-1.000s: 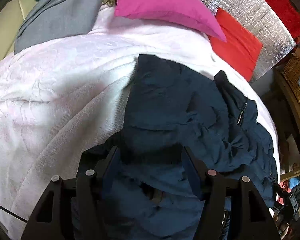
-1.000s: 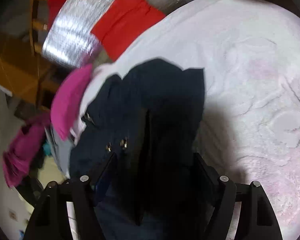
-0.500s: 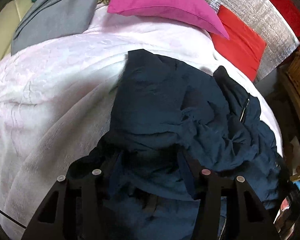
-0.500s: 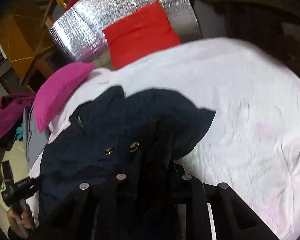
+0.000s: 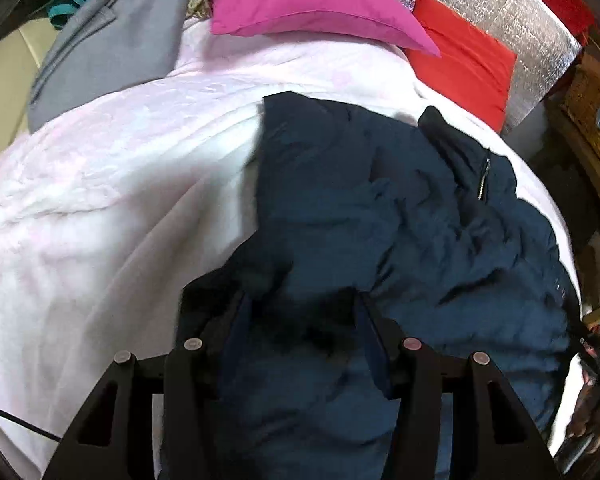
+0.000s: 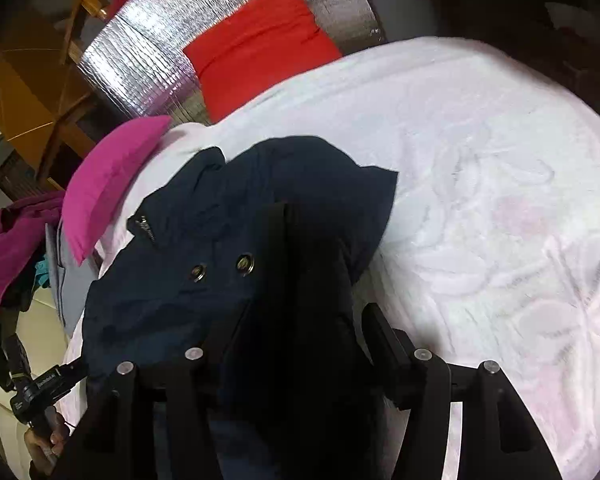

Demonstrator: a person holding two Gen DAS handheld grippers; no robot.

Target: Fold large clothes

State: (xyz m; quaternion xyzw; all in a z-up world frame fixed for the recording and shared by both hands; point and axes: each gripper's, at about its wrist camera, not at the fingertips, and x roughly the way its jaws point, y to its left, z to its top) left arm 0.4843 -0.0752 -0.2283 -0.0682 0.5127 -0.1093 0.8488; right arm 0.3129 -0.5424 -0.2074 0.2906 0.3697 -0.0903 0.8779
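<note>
Both the left gripper and right gripper stand wide apart with navy jacket cloth bunched between; grip unclear. Magenta pillow at twelve o'clock.

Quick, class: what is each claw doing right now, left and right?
Left claw: fingers apart, navy jacket bunched between them; grip cannot be told.
Right claw: fingers apart, jacket fabric between them; grip cannot be told.
</note>
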